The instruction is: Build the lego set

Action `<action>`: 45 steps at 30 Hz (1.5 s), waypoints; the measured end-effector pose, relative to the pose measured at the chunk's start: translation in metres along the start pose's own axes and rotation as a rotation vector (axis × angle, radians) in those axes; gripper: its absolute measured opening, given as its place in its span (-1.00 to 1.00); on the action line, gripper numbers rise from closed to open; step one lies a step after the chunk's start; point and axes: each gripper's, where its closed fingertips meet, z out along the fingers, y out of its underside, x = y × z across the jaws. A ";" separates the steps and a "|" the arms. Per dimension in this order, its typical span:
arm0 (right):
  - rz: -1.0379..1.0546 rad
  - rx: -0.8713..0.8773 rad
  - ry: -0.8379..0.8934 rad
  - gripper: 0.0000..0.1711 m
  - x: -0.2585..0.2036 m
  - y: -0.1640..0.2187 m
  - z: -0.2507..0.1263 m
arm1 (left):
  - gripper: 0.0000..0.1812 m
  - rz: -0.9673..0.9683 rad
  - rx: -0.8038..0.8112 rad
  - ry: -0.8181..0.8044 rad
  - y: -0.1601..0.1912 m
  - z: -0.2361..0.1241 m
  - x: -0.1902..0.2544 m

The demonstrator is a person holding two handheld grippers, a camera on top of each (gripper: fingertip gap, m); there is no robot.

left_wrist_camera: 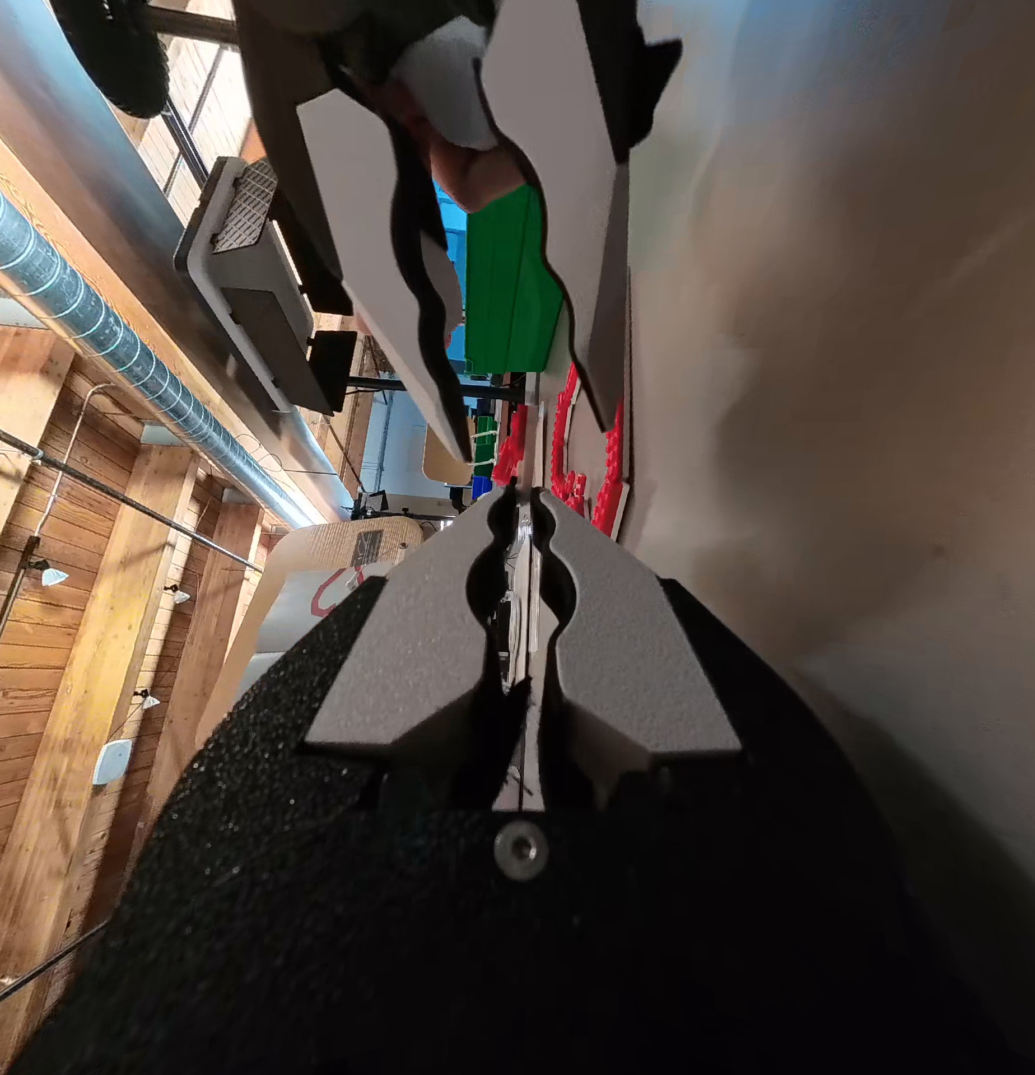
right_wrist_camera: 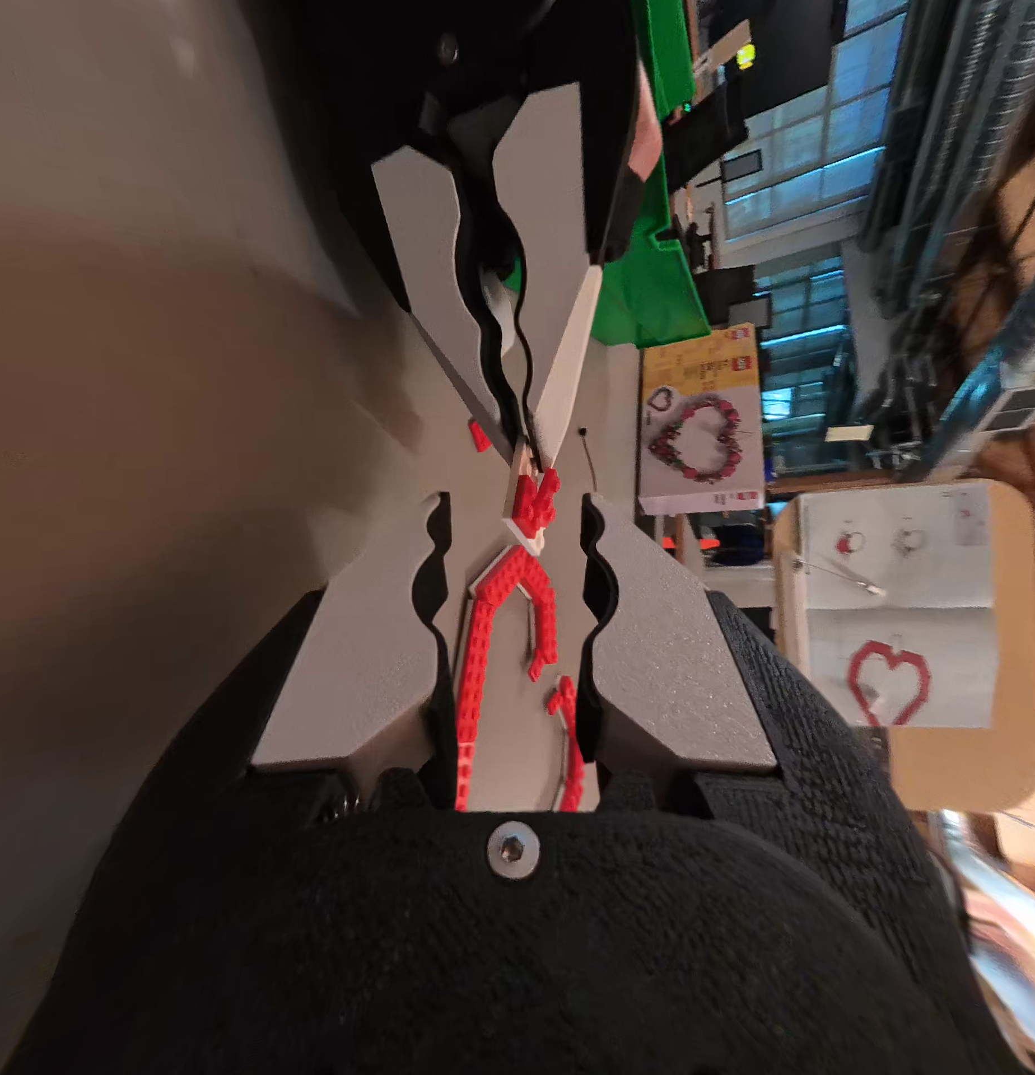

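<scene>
Left wrist view: the left tongs [left_wrist_camera: 522, 494] at centre are clamped on a thin piece of red-and-white bricks [left_wrist_camera: 518, 465]. The red heart frame [left_wrist_camera: 585, 459] lies on the counter [left_wrist_camera: 823, 407] at centre right.

Right wrist view: the right tongs [right_wrist_camera: 512, 506] stand apart around the heart frame's tip [right_wrist_camera: 515, 576] at centre. Best to line up the studs squarely before pressing.

The left gripper [left_wrist_camera: 522, 494] has its grey fingers nearly together — only a thin slit shows between the tips, closed on a thin plate edge. Seen from the right wrist view, the same gripper [right_wrist_camera: 524, 456] comes in from above, its tips pinched to a point. The right gripper [right_wrist_camera: 512, 503] stands with its jaws spread wide apart — nothing between them is gripped. The two grippers point toward each other, tips close together.
</scene>
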 end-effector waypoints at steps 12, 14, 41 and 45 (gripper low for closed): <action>-0.092 -0.017 0.114 -0.82 0.006 0.005 0.008 | -0.98 -0.014 -0.001 0.001 0.000 -0.001 -0.001; -0.115 -0.025 0.130 -0.85 0.008 0.005 0.008 | -0.98 -0.037 0.000 0.006 0.000 -0.001 -0.002; -0.400 -0.247 0.070 -0.90 0.007 0.018 0.014 | -0.95 -0.115 -0.045 0.089 0.003 0.005 0.011; -0.353 -0.238 0.074 -0.90 0.005 0.021 0.013 | -0.95 -0.146 -0.054 0.091 0.003 0.007 0.012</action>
